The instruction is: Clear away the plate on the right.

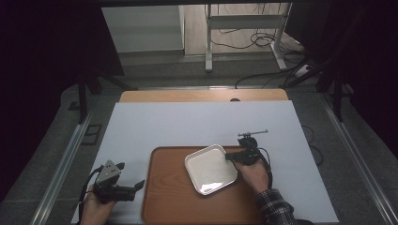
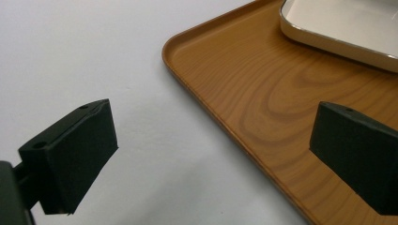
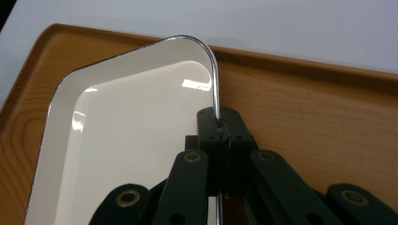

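A white sheet [image 1: 197, 124] covers a wooden table [image 1: 202, 95], and a brown wood-grain tray [image 1: 166, 197] lies on the sheet near the person's edge. No brand, label or writing can be read on anything here. A white, roughly square plate with rounded corners [image 1: 210, 168] sits on the tray, turned so its corners point toward and away from the person, like a diamond; being square, it has no clear long axis. The right gripper [image 1: 231, 156], held in the right hand [image 1: 256, 176] with a plaid sleeve [image 1: 277, 208] behind it, has its jaws clenched on the plate's right rim. In the right gripper view the black jaws meet over the thin shiny edge of the plate [image 3: 126, 136], with the tray [image 3: 305, 108] beneath and beyond. The left gripper [image 1: 137, 185], held in the left hand [image 1: 96, 208], rests on the sheet just beside the tray's left edge, pointing right toward it. In the left gripper view its two jaws stand wide apart, grasping nothing, with the tray's rim [image 2: 211, 117] running between them and a corner of the plate [image 2: 342, 28] farther off.
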`<state>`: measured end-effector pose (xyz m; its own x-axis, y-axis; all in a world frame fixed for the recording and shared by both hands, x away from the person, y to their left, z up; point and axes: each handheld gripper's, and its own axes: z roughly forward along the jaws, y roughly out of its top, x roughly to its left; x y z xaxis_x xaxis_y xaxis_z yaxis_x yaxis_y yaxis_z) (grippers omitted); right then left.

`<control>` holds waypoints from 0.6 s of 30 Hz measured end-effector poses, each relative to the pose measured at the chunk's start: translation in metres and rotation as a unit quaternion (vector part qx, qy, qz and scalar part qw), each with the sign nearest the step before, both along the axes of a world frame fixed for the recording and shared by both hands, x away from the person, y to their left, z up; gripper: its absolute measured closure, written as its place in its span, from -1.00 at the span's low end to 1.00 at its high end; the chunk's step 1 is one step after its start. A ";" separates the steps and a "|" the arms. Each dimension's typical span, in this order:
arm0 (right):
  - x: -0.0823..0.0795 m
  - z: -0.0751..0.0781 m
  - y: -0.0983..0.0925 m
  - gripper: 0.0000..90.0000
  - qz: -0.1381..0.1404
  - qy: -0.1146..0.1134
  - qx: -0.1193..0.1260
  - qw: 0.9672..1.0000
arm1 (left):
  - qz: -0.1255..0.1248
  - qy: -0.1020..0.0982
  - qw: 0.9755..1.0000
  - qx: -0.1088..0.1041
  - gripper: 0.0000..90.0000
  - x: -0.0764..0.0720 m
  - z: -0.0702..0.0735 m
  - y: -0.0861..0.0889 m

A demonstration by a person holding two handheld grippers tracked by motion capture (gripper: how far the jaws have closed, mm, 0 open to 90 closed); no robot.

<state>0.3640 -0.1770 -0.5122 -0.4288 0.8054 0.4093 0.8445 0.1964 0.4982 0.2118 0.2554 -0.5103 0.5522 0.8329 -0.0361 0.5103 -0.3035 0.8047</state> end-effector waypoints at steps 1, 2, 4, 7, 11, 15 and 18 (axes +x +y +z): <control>0.000 0.000 0.000 0.96 0.000 0.000 0.000 1.000 | 0.000 0.000 1.000 0.000 -0.99 0.000 0.000 0.000; 0.000 -0.002 0.000 0.96 -0.001 0.000 0.000 1.000 | 0.000 0.000 1.000 0.000 -0.99 0.000 0.000 0.000; 0.000 -0.002 0.001 0.96 -0.002 -0.003 0.000 1.000 | 0.000 0.000 1.000 0.001 -0.99 0.000 0.000 0.000; 0.000 -0.002 0.000 0.94 -0.001 -0.009 0.000 1.000 | -0.001 0.000 1.000 0.004 -0.99 -0.001 0.000 0.000; -0.001 -0.001 -0.003 0.74 0.005 -0.028 -0.005 1.000 | -0.001 0.001 1.000 0.005 -0.99 -0.001 0.000 0.000; -0.006 0.010 -0.008 0.67 0.014 -0.057 -0.013 0.998 | 0.000 0.000 1.000 0.005 -0.99 -0.001 0.000 0.000; -0.013 0.017 -0.012 0.72 0.034 -0.079 -0.007 0.996 | 0.000 0.000 1.000 0.005 -0.99 -0.001 0.000 0.000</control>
<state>0.3507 -0.1891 -0.4951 -0.5414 0.7774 0.3203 0.7398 0.2594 0.6208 0.2109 0.2555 -0.5100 0.5514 0.8337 -0.0281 0.5100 -0.3102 0.8023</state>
